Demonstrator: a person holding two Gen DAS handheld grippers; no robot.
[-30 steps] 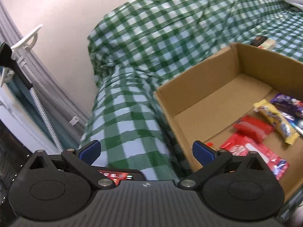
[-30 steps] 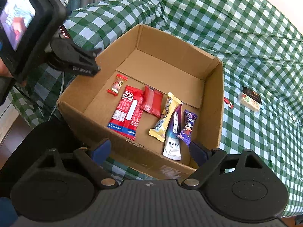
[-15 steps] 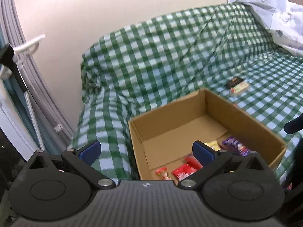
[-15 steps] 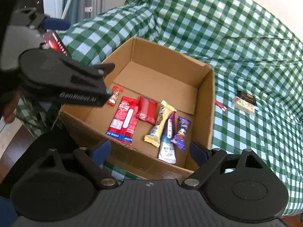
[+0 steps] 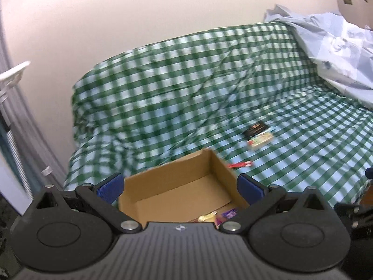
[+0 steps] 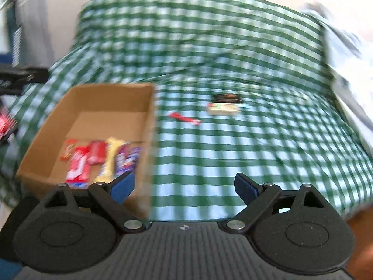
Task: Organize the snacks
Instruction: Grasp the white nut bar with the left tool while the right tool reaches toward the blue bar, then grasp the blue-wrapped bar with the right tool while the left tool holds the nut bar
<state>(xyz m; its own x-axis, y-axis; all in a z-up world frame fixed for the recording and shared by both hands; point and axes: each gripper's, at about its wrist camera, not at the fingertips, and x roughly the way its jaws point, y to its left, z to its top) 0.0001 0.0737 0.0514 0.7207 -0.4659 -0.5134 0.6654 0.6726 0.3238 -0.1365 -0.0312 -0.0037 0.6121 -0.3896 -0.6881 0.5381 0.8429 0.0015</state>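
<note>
Both views are motion-blurred. Nearest, the left tool (image 5: 179, 187) and the right tool (image 6: 184, 186) are seen spread wide, with nothing held between their blue pads.

Just beyond, the open brown cardboard box (image 6: 149, 126) is found on the green-and-white checked bed cover (image 6: 233, 154). Red, yellow and purple snack wrappers (image 6: 100, 158) are laid in a row at the box's near end.

Past the box's right wall, a thin red stick packet (image 6: 185, 118) is left on the cover; further from the box, a pale rectangular snack bar (image 6: 223, 108) and a small black packet (image 6: 227, 98) lie together.

Collection appears part done. Next, the red packet likely needs to be reached, straddled and pinched, low against the soft cover.
</note>
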